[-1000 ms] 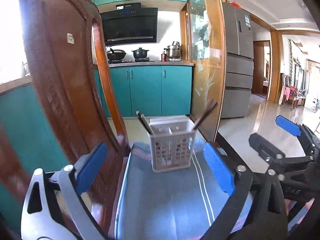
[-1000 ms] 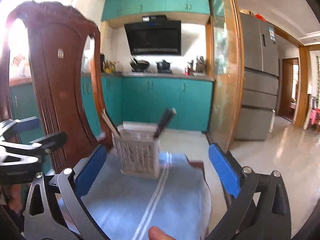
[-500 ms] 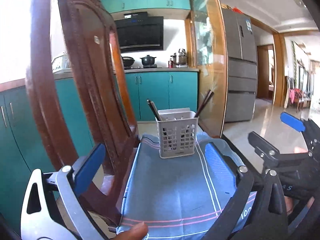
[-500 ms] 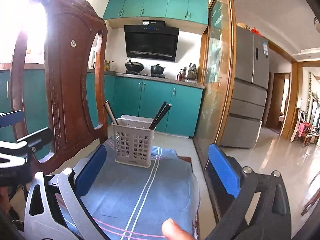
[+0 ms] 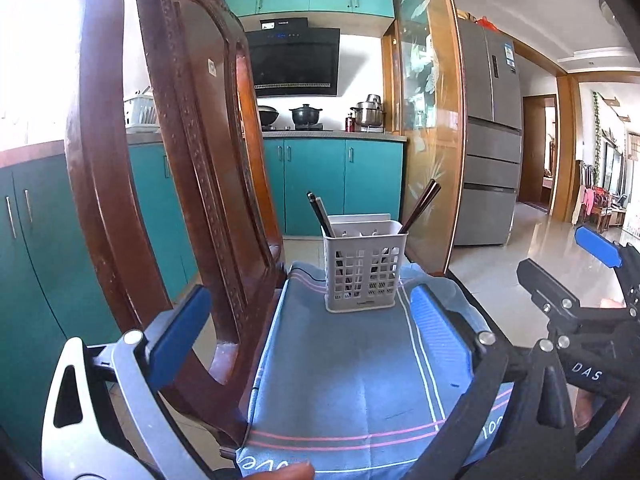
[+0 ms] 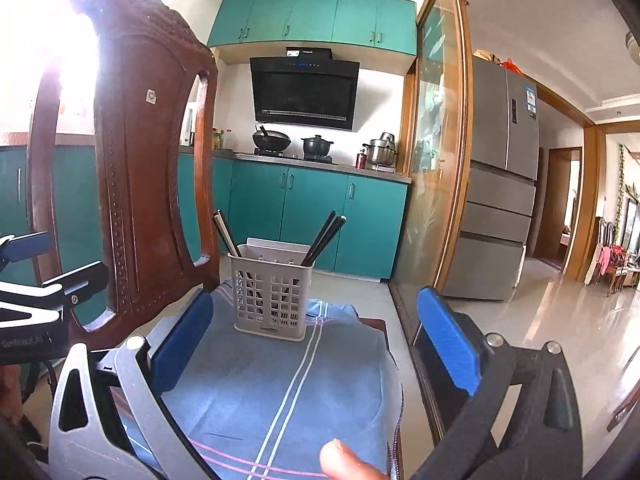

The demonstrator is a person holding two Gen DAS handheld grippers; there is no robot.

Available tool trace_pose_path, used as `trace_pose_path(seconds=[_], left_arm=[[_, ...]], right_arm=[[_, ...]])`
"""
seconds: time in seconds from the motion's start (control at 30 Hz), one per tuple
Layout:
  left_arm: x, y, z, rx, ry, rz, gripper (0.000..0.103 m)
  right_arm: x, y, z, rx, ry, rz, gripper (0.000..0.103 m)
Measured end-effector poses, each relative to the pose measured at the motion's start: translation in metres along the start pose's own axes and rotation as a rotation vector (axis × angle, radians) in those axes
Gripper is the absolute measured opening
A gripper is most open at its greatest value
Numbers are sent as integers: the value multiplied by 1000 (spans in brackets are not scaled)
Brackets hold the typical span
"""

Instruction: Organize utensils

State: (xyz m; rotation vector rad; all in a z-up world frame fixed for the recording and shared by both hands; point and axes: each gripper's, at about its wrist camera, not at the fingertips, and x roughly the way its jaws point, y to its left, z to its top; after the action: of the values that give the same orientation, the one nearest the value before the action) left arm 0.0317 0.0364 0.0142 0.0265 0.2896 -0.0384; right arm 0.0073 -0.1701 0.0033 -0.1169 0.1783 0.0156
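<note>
Our left gripper [image 5: 306, 328] with jaws apart and empty, our right gripper [image 6: 316, 338] likewise apart, white utensil basket [image 5: 363, 266] upright on the blue cloth [image 5: 352, 368], dark chopsticks [image 5: 320, 214] leaning inside, carved wooden chair [image 5: 180, 168] beside our left.

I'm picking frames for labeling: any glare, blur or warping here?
Left wrist view: window light blows out the upper left; the utensil basket is sharp; fisheye bends the chair back. Right wrist view: stronger glare washes over the chair's top left; the chopsticks stay crisp; edges curve.
</note>
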Motion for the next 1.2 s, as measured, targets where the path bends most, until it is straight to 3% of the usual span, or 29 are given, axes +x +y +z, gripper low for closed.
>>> trace_pose_path(seconds=[0.47, 1.2], left_arm=[[2, -7, 0, 17, 5, -2, 99], [8, -10, 1, 25, 13, -3, 99]], right_arm=[[-1, -17, -5, 70, 3, -5, 100], [1, -19, -6, 76, 1, 1, 100]])
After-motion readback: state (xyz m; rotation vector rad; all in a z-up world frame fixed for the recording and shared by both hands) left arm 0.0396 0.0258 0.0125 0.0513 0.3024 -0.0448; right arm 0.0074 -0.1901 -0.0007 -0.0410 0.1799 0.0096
